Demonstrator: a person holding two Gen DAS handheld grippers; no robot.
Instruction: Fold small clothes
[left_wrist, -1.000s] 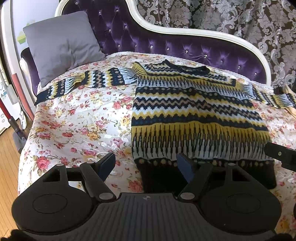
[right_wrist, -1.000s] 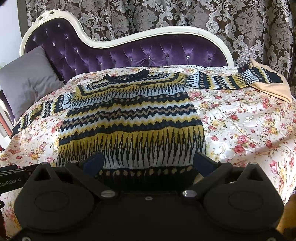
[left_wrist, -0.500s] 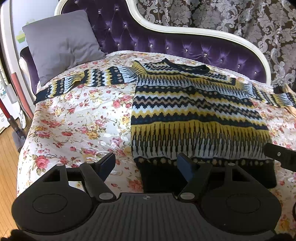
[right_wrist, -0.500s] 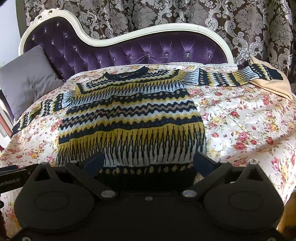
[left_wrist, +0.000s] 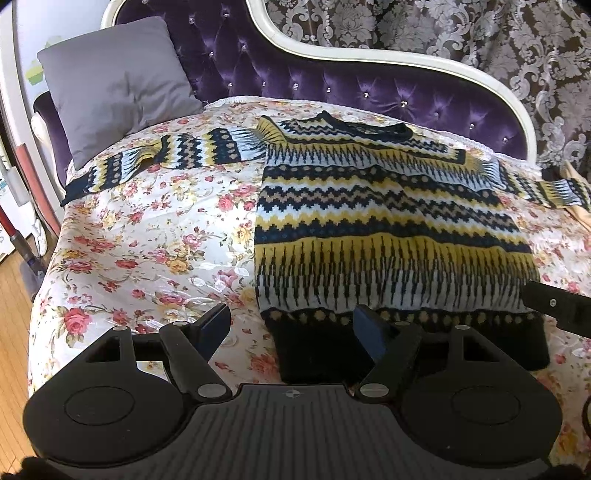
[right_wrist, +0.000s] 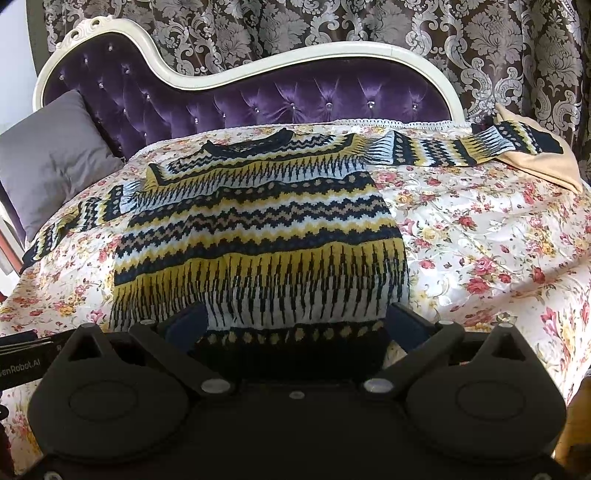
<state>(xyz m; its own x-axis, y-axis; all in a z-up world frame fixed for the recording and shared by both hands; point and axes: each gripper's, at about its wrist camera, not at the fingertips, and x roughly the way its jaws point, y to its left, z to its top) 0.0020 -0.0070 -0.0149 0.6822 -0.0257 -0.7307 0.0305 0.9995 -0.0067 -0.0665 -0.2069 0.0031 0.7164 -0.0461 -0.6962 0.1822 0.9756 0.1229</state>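
A yellow, navy and white patterned knit sweater (left_wrist: 384, 221) lies flat on a floral bedspread (left_wrist: 147, 243), both sleeves spread out sideways; it also shows in the right wrist view (right_wrist: 258, 236). My left gripper (left_wrist: 290, 326) is open and empty, its fingers straddling the sweater's dark hem at the lower left corner. My right gripper (right_wrist: 295, 325) is open and empty, its fingers spread wide over the hem's middle and right part. The right gripper's edge (left_wrist: 557, 306) shows at the right of the left wrist view.
A grey pillow (left_wrist: 118, 81) leans at the bed's left end against the purple tufted backrest (right_wrist: 295, 103). A beige cloth (right_wrist: 539, 162) lies under the right sleeve's cuff. Patterned curtains hang behind. Wooden floor (left_wrist: 11, 317) lies to the left.
Both grippers have crept slightly forward and lower toward the sweater's hem. Both stay open; the sweater has not moved.
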